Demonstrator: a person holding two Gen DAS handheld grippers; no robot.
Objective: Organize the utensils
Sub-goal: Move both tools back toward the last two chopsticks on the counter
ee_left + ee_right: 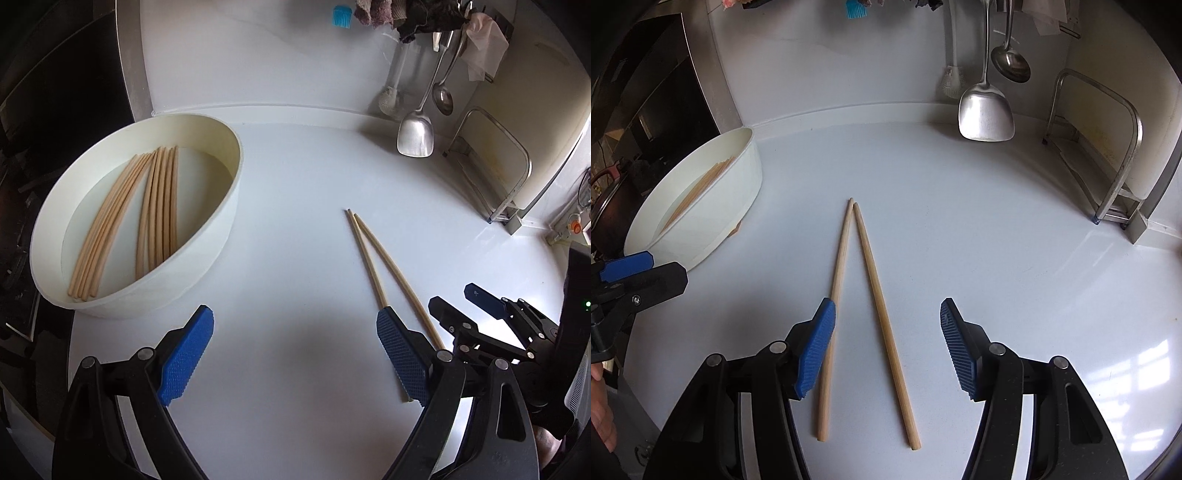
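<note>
1. Now I am hovering the right gripper, jaws apart, over two chopsticks mid-counter, splayed; closing may catch only one.
2. My left gripper is waiting, jaws apart, near the tub.

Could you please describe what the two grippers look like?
Both match: the left gripper and the right gripper have black plastic linkage arms joined by round silver pins, each ending in a blue ridged pad. No cables or sleeves are visible.

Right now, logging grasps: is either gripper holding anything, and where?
Nothing is held. Left gripper and right gripper are open; both chopsticks lie on the counter.
</note>
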